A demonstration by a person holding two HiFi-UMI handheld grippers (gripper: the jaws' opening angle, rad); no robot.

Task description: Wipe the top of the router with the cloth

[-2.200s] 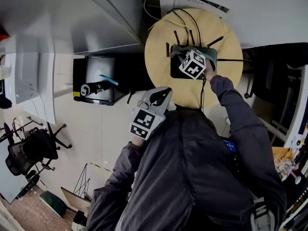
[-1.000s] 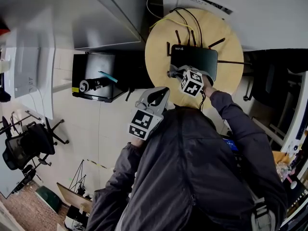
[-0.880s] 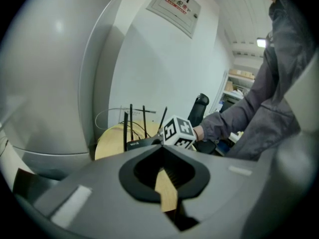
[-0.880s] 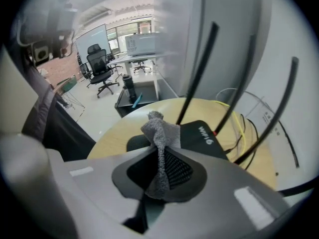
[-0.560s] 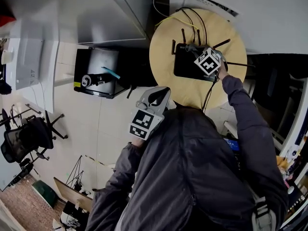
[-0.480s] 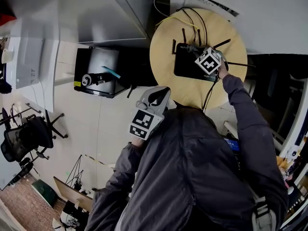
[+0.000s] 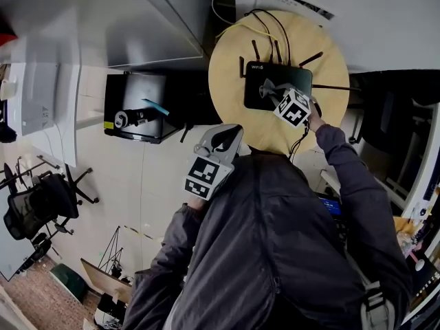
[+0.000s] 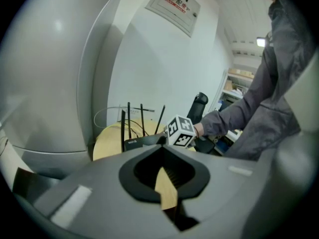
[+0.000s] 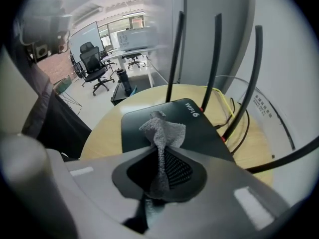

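Note:
A black router (image 7: pixel 265 93) with several upright antennas (image 9: pixel 214 59) lies on a round wooden table (image 7: pixel 330 53). My right gripper (image 7: pixel 275 95) hovers over the router's top, shut on a grey cloth (image 9: pixel 162 131). The cloth's free end (image 7: pixel 266 87) hangs onto the middle of the router's top (image 9: pixel 199 128). My left gripper (image 7: pixel 223 137) is held back at the table's near edge, beside the person's chest, shut with nothing in it. In the left gripper view, the router (image 8: pixel 137 142) and the right gripper's marker cube (image 8: pixel 179 131) show beyond my left gripper (image 8: pixel 167 183).
Yellow and black cables (image 7: pixel 256 20) loop behind the router at the table's far edge. A black case (image 7: pixel 134 119) with a torch-like item lies on the floor to the left. An office chair (image 7: pixel 41 208) stands farther left. A white wall rises behind the table.
My right gripper, still holding the cloth, has slid from the router's far right part toward the person and leftward to its middle. The left gripper has stayed put.

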